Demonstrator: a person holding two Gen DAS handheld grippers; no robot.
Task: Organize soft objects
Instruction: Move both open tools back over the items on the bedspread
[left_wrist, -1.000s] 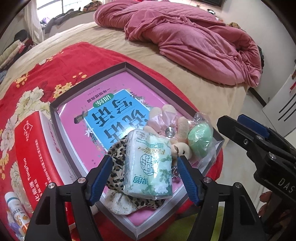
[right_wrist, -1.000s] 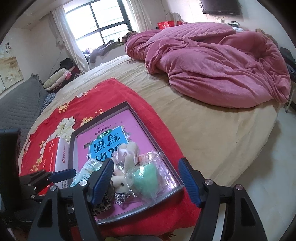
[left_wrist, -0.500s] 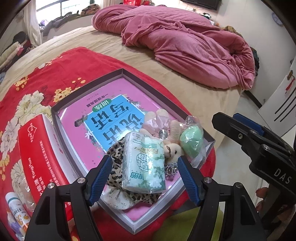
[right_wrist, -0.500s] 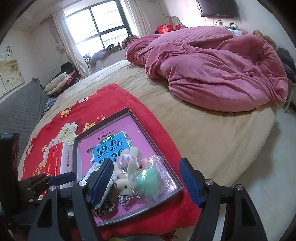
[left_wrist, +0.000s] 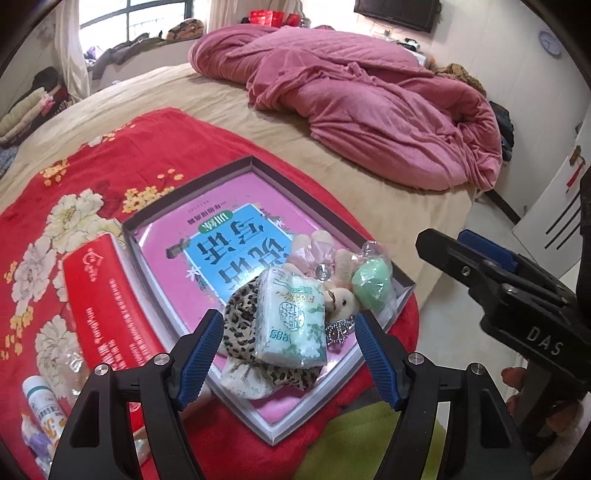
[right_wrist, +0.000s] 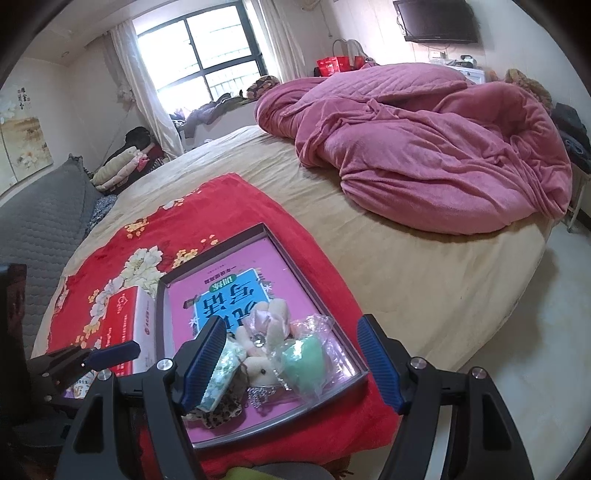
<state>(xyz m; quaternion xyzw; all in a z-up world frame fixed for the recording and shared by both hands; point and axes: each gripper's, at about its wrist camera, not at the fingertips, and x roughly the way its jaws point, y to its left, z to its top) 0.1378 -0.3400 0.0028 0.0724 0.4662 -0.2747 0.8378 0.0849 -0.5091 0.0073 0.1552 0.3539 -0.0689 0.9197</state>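
left hand-held gripper (left_wrist: 288, 354): jaws spread wide, nothing between the pads; it hangs above the near corner of the tray, over the tissue pack.
right hand-held gripper (right_wrist: 291, 360): also spread and empty, hovering over the tray's near right side.
tray (left_wrist: 192, 186): a shallow dark-rimmed box on the red floral blanket (left_wrist: 110, 147) at the edge of the bed, with a pink book (left_wrist: 225, 247) lying flat inside.
tissue pack (left_wrist: 291, 317): pale green, resting on top of the leopard-print pouch (left_wrist: 240, 317), tilted rather than flat.
plush bunny (left_wrist: 341, 301): wedged between the tissue pack and the green sponge (left_wrist: 371, 282), which sits in a loose clear bag against the tray's right rim.
where the soft things are: all bunched in the tray's near right corner, touching one another; the far half of the tray holds only the book.
red tissue box (left_wrist: 99, 295): outside the tray, touching its left wall.
risk, stack: the tissue pack looks perched, so a nudge to the pouch could tip it over the low rim.
risk, grip: closing on the sponge may catch only the slippery bag, and the sponge could slide out.
risk, edge: the tray sits near the bed's edge; a hard push there might send things to the floor.
risk, tangle: the bunny's beaded chain could snag and drag its neighbours.
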